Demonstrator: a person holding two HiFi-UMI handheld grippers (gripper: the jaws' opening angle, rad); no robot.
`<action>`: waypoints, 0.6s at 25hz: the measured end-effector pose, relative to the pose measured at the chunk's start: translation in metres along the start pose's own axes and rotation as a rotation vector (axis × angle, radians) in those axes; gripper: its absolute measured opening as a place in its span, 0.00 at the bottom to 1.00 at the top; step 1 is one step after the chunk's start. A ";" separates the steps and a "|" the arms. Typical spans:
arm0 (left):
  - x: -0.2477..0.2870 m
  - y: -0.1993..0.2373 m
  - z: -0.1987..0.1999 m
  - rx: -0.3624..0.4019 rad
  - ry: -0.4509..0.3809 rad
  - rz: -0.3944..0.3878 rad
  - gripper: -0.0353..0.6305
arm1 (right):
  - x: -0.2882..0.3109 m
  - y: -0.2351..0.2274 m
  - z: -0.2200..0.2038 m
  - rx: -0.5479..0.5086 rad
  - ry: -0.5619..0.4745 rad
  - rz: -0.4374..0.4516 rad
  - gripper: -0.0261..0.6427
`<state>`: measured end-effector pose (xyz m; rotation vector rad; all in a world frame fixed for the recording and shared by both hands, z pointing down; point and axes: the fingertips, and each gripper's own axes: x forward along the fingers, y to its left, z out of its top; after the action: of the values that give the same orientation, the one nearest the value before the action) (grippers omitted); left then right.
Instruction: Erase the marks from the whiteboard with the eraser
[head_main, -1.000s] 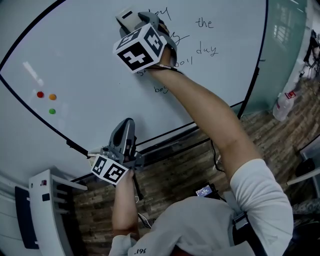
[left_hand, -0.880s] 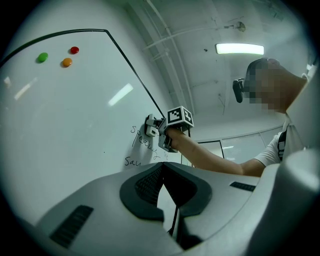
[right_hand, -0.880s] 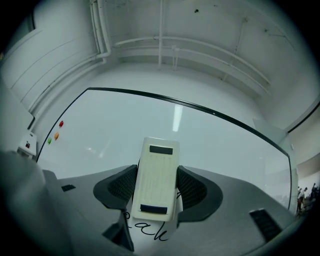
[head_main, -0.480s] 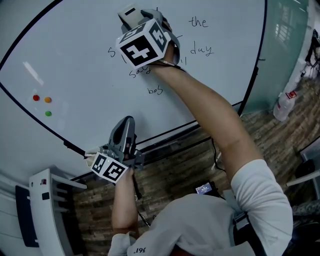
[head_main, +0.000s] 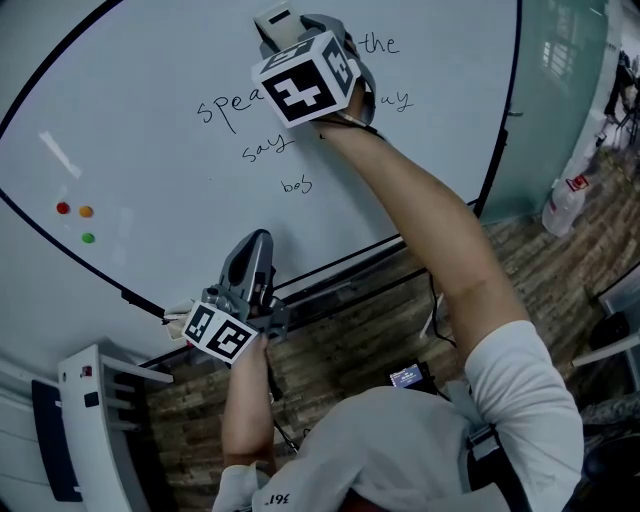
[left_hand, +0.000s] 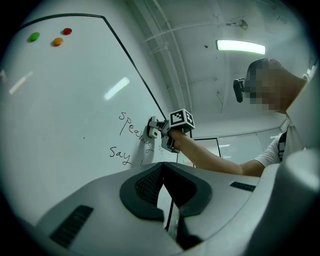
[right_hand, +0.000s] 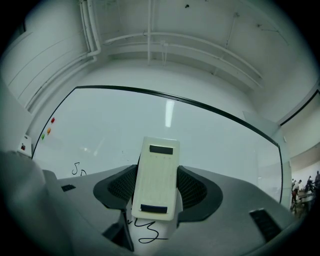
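Top centre of the head view: the right gripper (right_hand: 156, 186) clamps the white eraser (head_main: 278, 21) between its jaws, against the whiteboard (head_main: 140, 130) among handwritten words (head_main: 228, 106). The left gripper (head_main: 252, 262), lower left, is closed and empty.

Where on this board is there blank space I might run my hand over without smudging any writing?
Bare: the wide stretch of whiteboard between the three magnets and the word "say", and the strip under "boy" down to the lower frame. Crowded: the words clustered around the eraser.
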<state>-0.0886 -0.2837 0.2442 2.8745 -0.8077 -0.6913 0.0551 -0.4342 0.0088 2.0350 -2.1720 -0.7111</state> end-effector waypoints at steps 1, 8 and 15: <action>0.002 -0.001 -0.001 -0.001 0.002 -0.002 0.06 | -0.001 -0.004 -0.002 0.001 0.002 -0.004 0.44; 0.009 -0.001 -0.007 -0.009 0.012 -0.005 0.06 | -0.004 -0.023 -0.013 -0.005 0.000 -0.017 0.44; 0.016 -0.003 -0.012 -0.010 0.020 -0.006 0.06 | -0.009 -0.042 -0.034 0.002 0.017 -0.034 0.44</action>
<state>-0.0697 -0.2898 0.2478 2.8714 -0.7914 -0.6642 0.1070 -0.4354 0.0253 2.0754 -2.1350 -0.6934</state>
